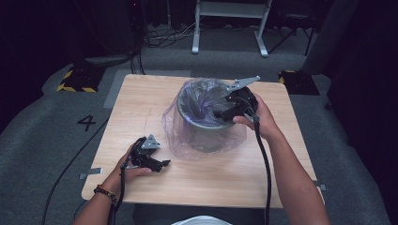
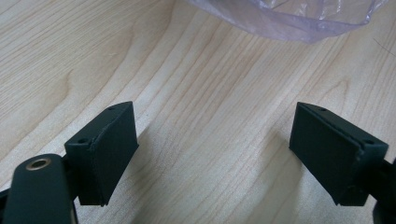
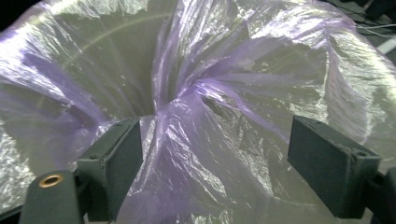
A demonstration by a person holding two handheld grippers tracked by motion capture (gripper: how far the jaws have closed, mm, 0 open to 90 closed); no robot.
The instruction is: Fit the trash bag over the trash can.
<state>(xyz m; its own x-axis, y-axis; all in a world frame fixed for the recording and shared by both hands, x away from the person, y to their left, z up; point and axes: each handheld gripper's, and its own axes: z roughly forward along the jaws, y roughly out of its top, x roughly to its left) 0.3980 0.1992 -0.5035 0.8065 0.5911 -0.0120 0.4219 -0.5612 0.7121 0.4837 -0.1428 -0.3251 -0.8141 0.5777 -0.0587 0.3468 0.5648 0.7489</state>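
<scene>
High view: both tongs wide, gripping nothing.
Right tongs reach into thin purple plastic liner of grey round bin; left tongs rest near desk's front-left corner.

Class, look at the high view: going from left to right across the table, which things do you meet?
Left gripper → purple plastic bag → grey bin → right gripper.
</scene>
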